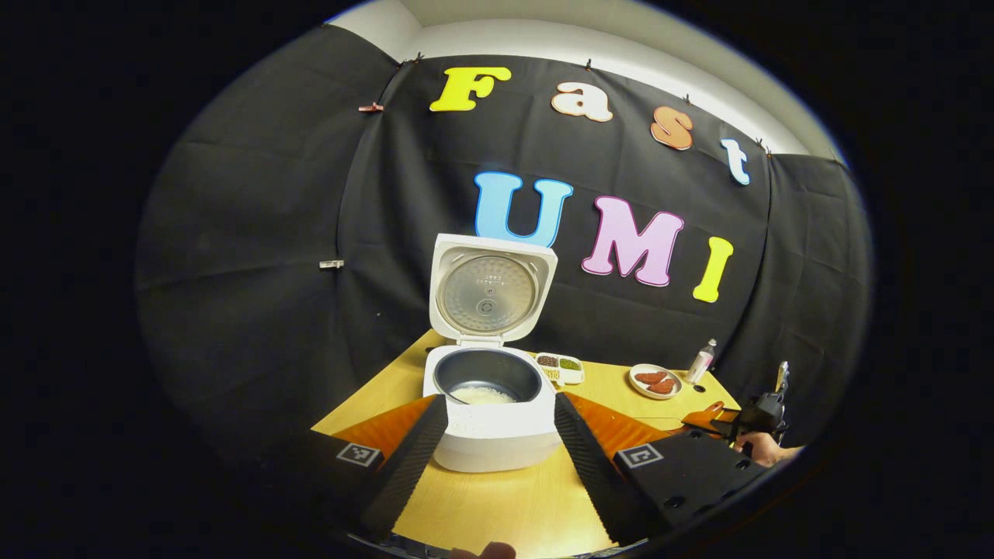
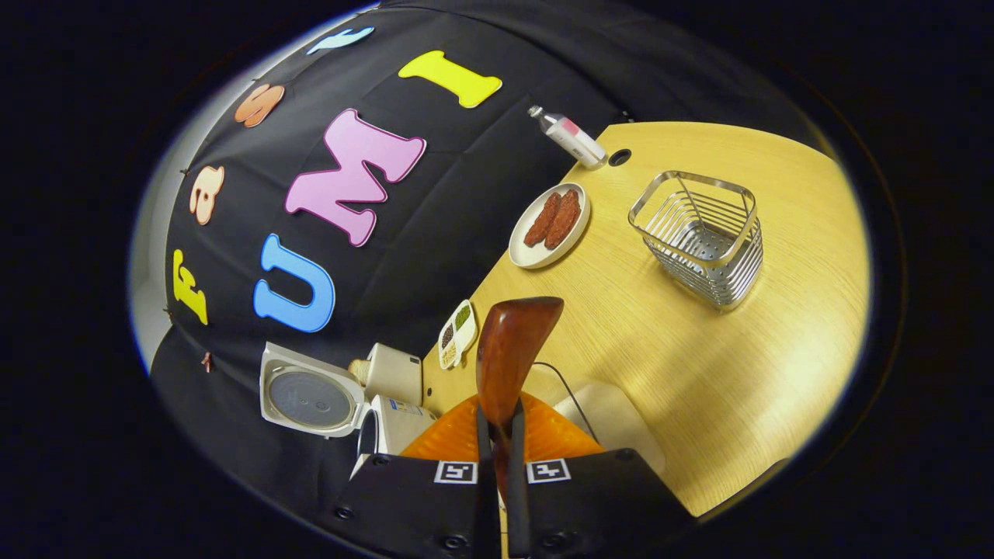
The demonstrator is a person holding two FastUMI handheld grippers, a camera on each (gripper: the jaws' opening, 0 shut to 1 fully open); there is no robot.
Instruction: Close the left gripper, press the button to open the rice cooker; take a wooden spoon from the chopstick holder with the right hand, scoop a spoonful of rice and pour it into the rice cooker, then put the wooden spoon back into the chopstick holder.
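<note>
Spoon (image 2: 509, 349) glossy brown wood, pinched in right tongs (image 2: 501, 435).

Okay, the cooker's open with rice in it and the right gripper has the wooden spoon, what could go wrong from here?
1. The wooden spoon is pinched by its handle in the right gripper, with the bowl far out front; it might pivot or slip while travelling.
2. The chopstick holder is light wire; a tilted spoon may catch its rim and tip it.
3. The rice cooker lid stands upright and could be knocked.
</note>
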